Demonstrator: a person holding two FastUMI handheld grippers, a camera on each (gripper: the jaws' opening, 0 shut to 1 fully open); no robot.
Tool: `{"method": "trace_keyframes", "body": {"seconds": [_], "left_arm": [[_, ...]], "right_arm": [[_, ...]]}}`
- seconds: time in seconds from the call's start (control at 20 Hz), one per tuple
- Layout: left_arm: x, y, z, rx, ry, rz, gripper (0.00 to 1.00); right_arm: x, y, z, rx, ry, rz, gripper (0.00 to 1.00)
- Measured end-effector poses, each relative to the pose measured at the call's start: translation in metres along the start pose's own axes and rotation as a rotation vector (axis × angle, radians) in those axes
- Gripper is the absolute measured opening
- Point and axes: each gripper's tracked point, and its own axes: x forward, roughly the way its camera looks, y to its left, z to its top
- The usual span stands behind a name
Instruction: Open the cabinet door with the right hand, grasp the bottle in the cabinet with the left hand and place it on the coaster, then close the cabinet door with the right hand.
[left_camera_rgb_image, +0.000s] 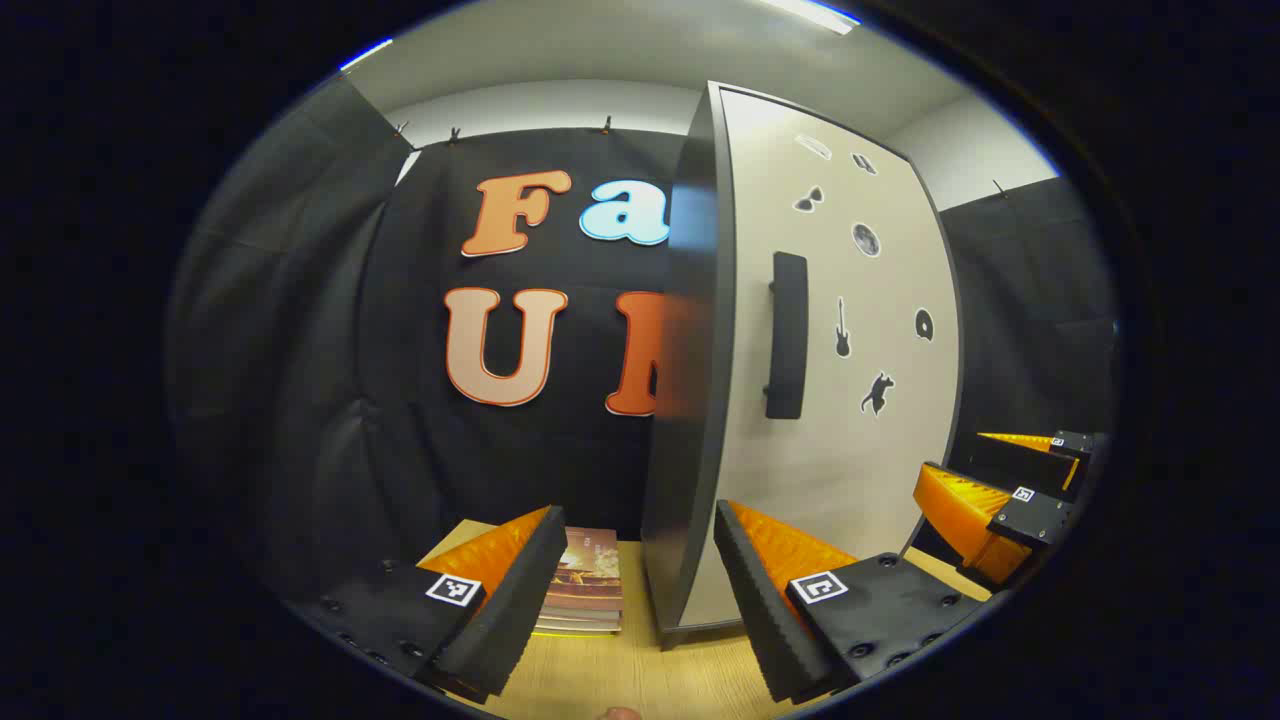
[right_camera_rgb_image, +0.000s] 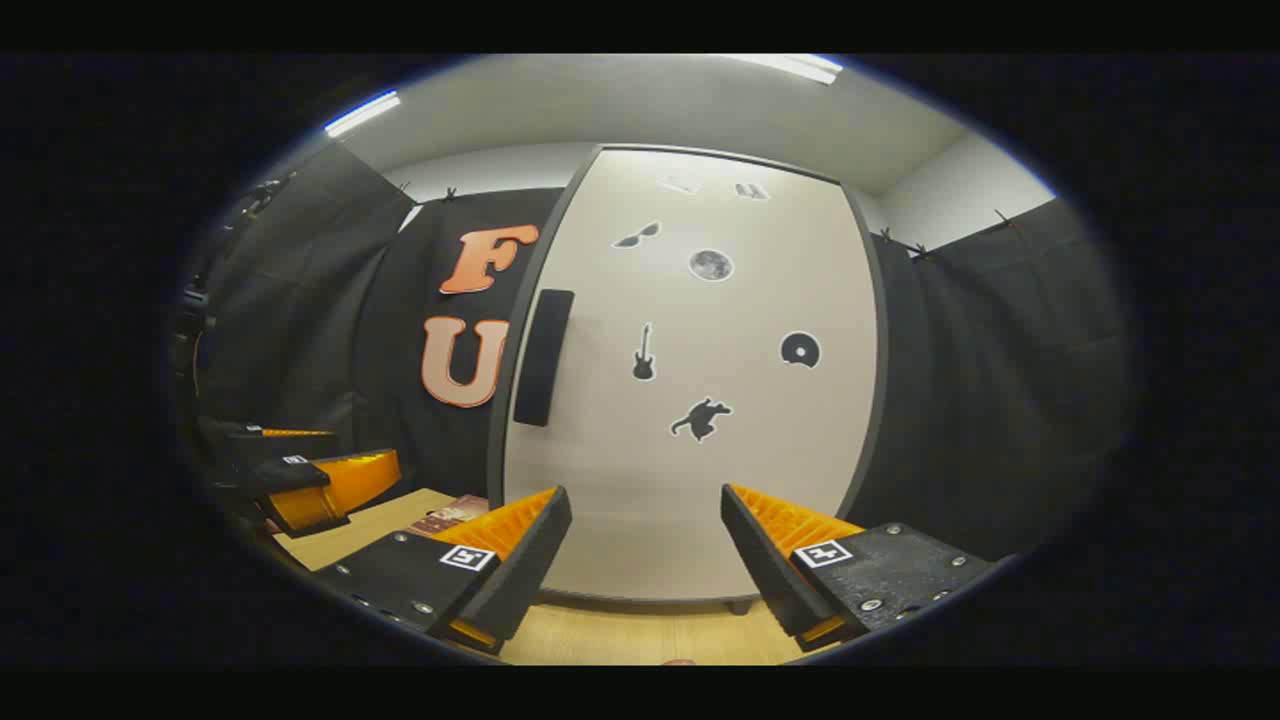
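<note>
The cabinet (right_camera_rgb_image: 690, 400) stands on the counter (right_camera_rgb_image: 640, 635) with its door shut, so the opening step looks not yet begun; the bottle, presumably inside, is hidden. The door's handle (right_camera_rgb_image: 543, 357) sits at its left edge. The right claw (right_camera_rgb_image: 645, 545) hangs before the door, jaws apart and empty; next it likely needs to reach that handle and pull. The left claw (left_camera_rgb_image: 640, 570) waits near the cabinet's side, also apart. Black cloth walls the booth; books (left_camera_rgb_image: 588, 590) lie beside the cabinet.

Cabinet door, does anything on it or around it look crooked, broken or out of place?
Nothing stands out. The cabinet door is shut and looks flush, its handle straight, stickers intact. Books lie neatly stacked on the table beside it.
</note>
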Motion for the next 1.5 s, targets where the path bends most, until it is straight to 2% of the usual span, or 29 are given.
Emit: {"method": "trace_keyframes", "body": {"seconds": [0.25, 0.45, 0.5, 0.55, 0.6, 0.9, 1.5], "left_arm": [[-0.006, 0.039, 0.016, 0.023, 0.003, 0.079, 0.96], [-0.003, 0.047, 0.020, 0.017, 0.015, 0.065, 0.96], [-0.002, 0.047, 0.021, 0.017, 0.010, 0.061, 0.99], [-0.001, 0.048, 0.022, 0.021, 0.008, 0.053, 0.94], [0.000, 0.048, 0.023, 0.029, 0.005, 0.051, 0.96], [0.003, 0.055, 0.031, 0.034, -0.022, 0.055, 0.96], [0.011, 0.073, 0.019, 0.049, -0.003, 0.073, 0.96]], "right_arm": [[-0.005, 0.039, 0.006, 0.032, 0.023, 0.080, 0.93], [0.001, 0.053, 0.015, -0.004, 0.001, 0.078, 0.93], [0.002, 0.057, 0.015, -0.015, 0.002, 0.086, 0.93], [0.003, 0.059, 0.015, -0.019, 0.006, 0.086, 0.93], [0.005, 0.060, 0.015, -0.016, 0.011, 0.085, 0.93], [0.015, 0.067, 0.015, 0.047, 0.021, 0.096, 0.93], [0.069, 0.082, 0.037, 0.021, -0.015, 0.060, 0.93]]}}
